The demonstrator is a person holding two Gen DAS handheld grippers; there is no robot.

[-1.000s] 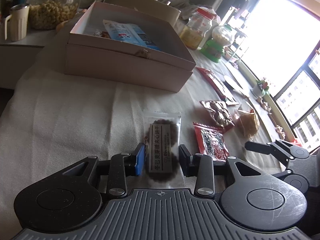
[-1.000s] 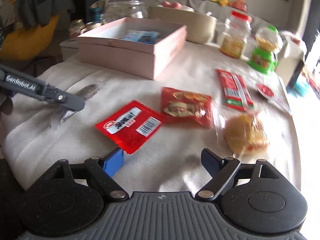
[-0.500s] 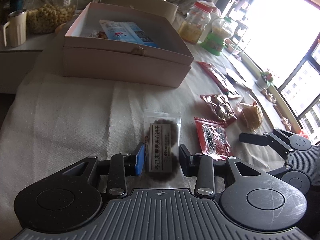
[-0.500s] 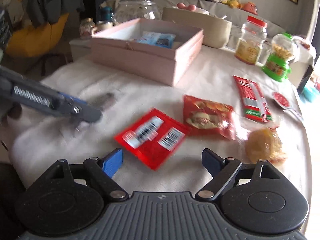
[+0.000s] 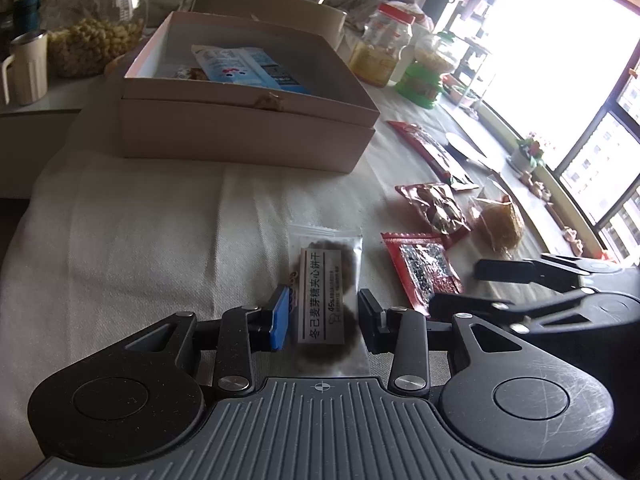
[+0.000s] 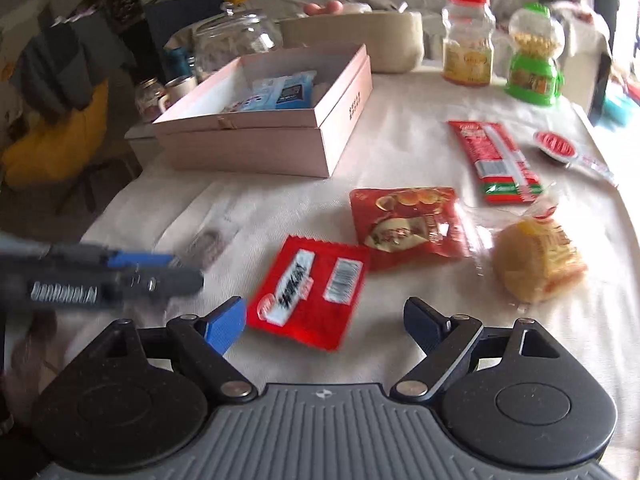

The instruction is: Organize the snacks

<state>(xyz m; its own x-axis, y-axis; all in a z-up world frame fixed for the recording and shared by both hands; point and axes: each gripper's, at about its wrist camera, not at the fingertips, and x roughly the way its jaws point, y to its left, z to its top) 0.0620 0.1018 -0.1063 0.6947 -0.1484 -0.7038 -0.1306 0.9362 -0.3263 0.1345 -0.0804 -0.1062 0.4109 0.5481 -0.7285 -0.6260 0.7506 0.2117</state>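
Note:
A clear packet with a dark cookie and a grey label (image 5: 324, 280) lies on the white cloth. My left gripper (image 5: 322, 316) is shut on its near end, one pad against each side. The right wrist view shows this gripper (image 6: 186, 268) blurred at the left, with the cookie packet (image 6: 208, 240) at its tips. My right gripper (image 6: 324, 312) is open wide just above a red packet with a barcode (image 6: 308, 288). From the left wrist view, the right gripper (image 5: 480, 288) reaches in beside that red packet (image 5: 424, 268). An open pink box (image 5: 248, 136) holds a blue packet (image 5: 240, 64).
A red picture packet (image 6: 408, 224), a wrapped yellow cake (image 6: 536, 260), a long red packet (image 6: 496, 160) and a jelly cup (image 6: 556, 144) lie on the cloth. Behind stand a red-lidded jar (image 6: 468, 40), a green dispenser (image 6: 534, 56), a glass jar (image 5: 96, 24) and a mug (image 5: 24, 68).
My right gripper has come closer over the red barcode packet and rolled a little, reaching further into the left wrist view. The left gripper and the cookie packet have not moved.

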